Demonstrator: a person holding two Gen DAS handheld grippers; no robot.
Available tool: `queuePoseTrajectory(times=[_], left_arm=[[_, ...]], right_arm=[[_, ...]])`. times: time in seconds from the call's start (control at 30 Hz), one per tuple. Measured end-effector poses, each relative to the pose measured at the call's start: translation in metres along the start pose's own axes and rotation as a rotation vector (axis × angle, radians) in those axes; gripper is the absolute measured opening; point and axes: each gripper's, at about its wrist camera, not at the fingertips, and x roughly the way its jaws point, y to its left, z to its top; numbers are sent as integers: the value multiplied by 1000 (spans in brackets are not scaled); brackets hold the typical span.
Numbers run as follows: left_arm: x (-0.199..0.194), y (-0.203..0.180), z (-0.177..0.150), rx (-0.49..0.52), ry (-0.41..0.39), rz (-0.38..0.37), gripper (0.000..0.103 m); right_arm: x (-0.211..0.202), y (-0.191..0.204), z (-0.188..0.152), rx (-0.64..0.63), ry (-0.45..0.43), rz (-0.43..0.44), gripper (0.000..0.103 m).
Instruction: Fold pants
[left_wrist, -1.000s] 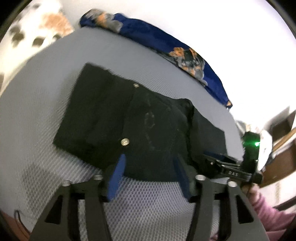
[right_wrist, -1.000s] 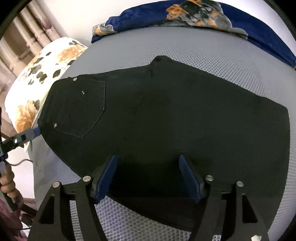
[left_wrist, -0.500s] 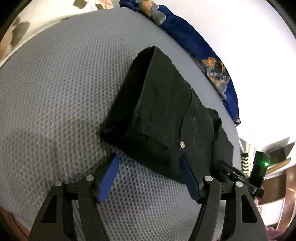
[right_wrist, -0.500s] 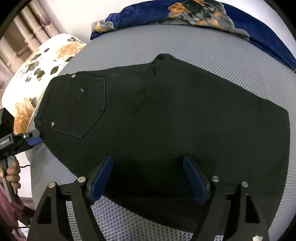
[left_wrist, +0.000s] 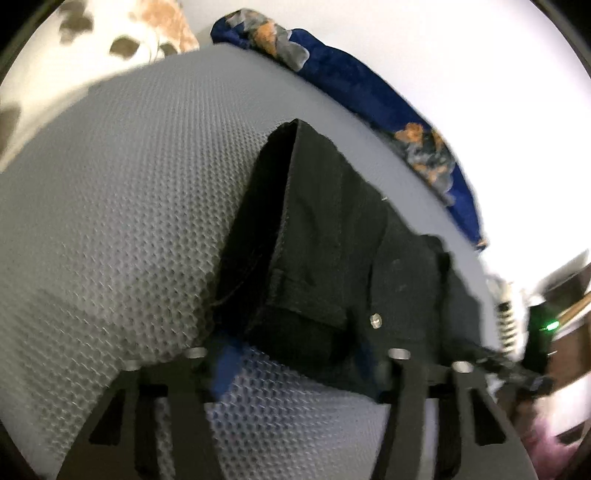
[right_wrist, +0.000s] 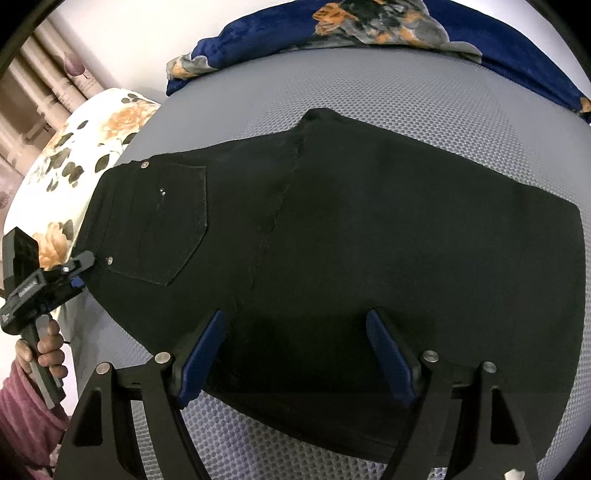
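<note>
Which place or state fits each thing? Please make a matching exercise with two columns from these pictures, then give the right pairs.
Things:
1. black pants
2. blue blanket
3. floral pillow
4. right gripper

Places or states:
A. bunched along the far edge of the grey mattress
B. open, over the near edge of the pants
C. spread flat on the mattress
D. beside the waistband end of the pants

Pairs: 1-C, 2-A, 3-D, 4-B
</note>
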Motion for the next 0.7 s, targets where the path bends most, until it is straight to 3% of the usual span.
queuePoseTrajectory(times=[0.13, 0.2, 0.5, 0.7], left_arm=[[-4, -21, 0, 88, -14, 62, 32], [-7, -35, 2, 123, -26, 97, 29], [-31, -103, 6, 262, -102, 175, 27], [-36, -165, 5, 364, -141, 135, 27]], right_arm=[[-1, -1, 0, 7, -2, 3, 77], [-1, -2, 0, 8, -1, 7, 77], [-23, -10, 4, 21, -44, 30, 77], [-47, -27, 5, 32, -95, 37, 77]])
